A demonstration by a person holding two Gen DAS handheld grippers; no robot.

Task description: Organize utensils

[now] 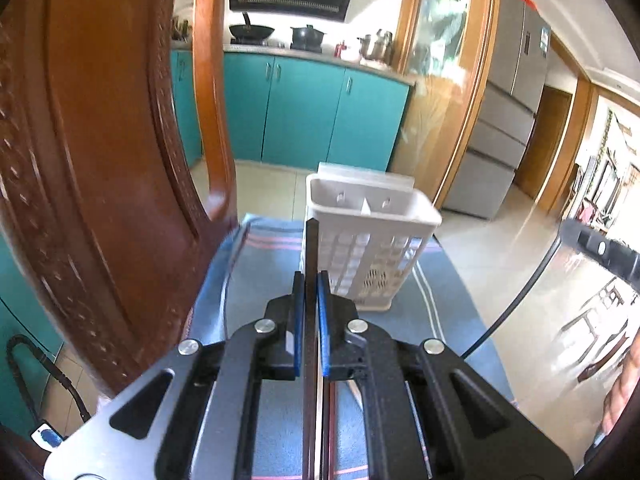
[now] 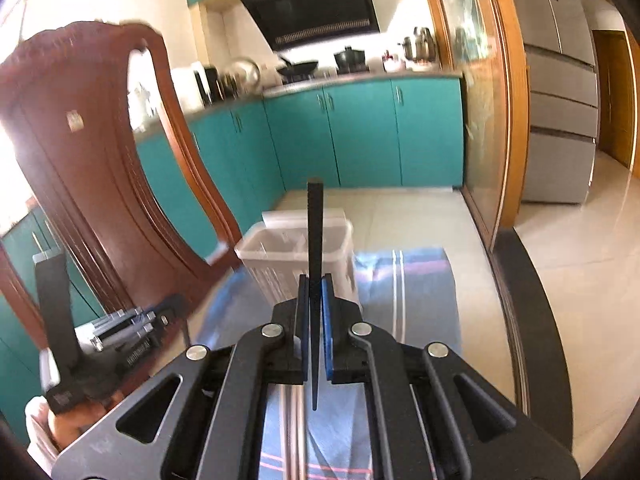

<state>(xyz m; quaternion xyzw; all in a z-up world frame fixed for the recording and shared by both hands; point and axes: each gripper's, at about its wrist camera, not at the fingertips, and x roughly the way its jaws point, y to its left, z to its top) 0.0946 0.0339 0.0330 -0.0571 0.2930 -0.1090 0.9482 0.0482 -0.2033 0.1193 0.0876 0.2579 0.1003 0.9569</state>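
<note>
On the left, a carved wooden chair back (image 1: 100, 168) stands at the near-left edge of the blue striped cloth (image 1: 256, 280) that covers the table. The left gripper (image 1: 311, 292) has its blue pads pinched tight on a dark chopstick (image 1: 311, 248), which stands up between them, its top showing against the white slotted utensil basket (image 1: 372, 240). The basket sits far on the cloth, open side up, probably so that sticks can drop in upright. To the right, the right gripper (image 2: 315, 292) pinches a second black chopstick (image 2: 314, 232), held up in front of the basket (image 2: 296, 248) too, likely for the same drop.
</note>
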